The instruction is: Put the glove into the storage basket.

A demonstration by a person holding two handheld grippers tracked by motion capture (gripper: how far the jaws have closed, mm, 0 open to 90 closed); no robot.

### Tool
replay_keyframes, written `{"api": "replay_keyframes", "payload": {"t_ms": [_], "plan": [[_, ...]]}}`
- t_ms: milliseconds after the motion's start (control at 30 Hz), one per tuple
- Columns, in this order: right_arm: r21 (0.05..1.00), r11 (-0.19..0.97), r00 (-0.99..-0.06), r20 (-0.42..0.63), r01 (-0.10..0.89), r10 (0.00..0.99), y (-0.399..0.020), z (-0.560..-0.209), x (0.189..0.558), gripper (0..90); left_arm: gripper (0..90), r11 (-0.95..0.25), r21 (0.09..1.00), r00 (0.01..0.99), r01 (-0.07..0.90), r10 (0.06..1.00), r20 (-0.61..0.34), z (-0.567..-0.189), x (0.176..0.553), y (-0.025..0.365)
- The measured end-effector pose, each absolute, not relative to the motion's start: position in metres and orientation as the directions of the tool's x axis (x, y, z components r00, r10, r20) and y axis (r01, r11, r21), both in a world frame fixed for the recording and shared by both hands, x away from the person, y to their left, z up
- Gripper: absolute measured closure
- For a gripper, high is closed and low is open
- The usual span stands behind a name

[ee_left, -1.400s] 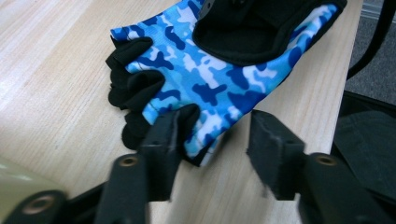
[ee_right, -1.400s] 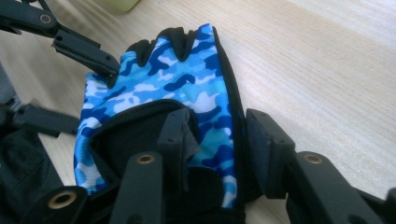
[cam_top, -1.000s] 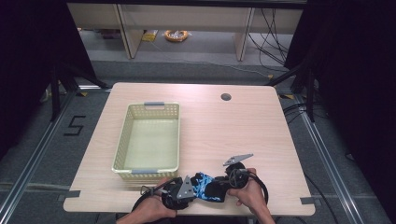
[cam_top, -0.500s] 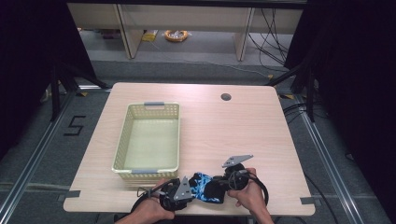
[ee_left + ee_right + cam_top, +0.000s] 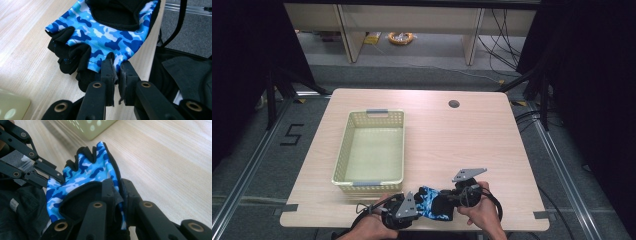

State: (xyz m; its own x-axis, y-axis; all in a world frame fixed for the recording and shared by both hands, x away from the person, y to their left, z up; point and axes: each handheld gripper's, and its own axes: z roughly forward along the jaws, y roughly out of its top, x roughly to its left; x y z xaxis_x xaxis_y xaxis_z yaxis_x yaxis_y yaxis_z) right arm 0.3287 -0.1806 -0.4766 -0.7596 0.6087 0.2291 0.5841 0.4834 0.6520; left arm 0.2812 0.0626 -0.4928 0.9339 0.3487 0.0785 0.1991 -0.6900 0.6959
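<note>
A fingerless glove in blue camouflage print with black trim lies at the table's front edge, between the two grippers. My left gripper is shut on the glove at its blue edge beside the black finger stubs. My right gripper is shut on the glove at its black cuff edge. In the high view the left gripper sits at the glove's left and the right gripper at its right, each held by a hand. The left gripper's jaws also show at the left of the right gripper view.
A pale yellow perforated basket with grey handles stands empty on the left half of the wooden table. A round cable hole lies near the far edge. The table's front edge runs right beside the glove.
Both hands and the glove stay at the front edge, with only a slight shift.
</note>
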Motion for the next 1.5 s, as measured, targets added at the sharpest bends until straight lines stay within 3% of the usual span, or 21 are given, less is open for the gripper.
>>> {"api": "replay_keyframes", "payload": {"t_ms": [667, 1000, 1500], "plan": [[0.683, 0.500, -0.793, 0.195, 0.532, 0.577, -0.165, -0.454, 0.322, 82.6, 82.4, -0.649, 0.732, 0.924, 0.207, 0.375, 0.071, -0.473, 0.273, 0.081], [0.713, 0.503, -0.816, 0.167, 0.488, 0.554, -0.162, -0.422, 0.320, 82.6, 82.4, -0.648, 0.744, 0.925, 0.166, 0.364, 0.111, -0.443, 0.272, 0.089], [0.737, 0.511, -0.838, 0.136, 0.442, 0.528, -0.148, -0.384, 0.328, 82.5, 82.2, -0.609, 0.770, 0.913, 0.193, 0.399, 0.087, -0.406, 0.280, 0.105]]}}
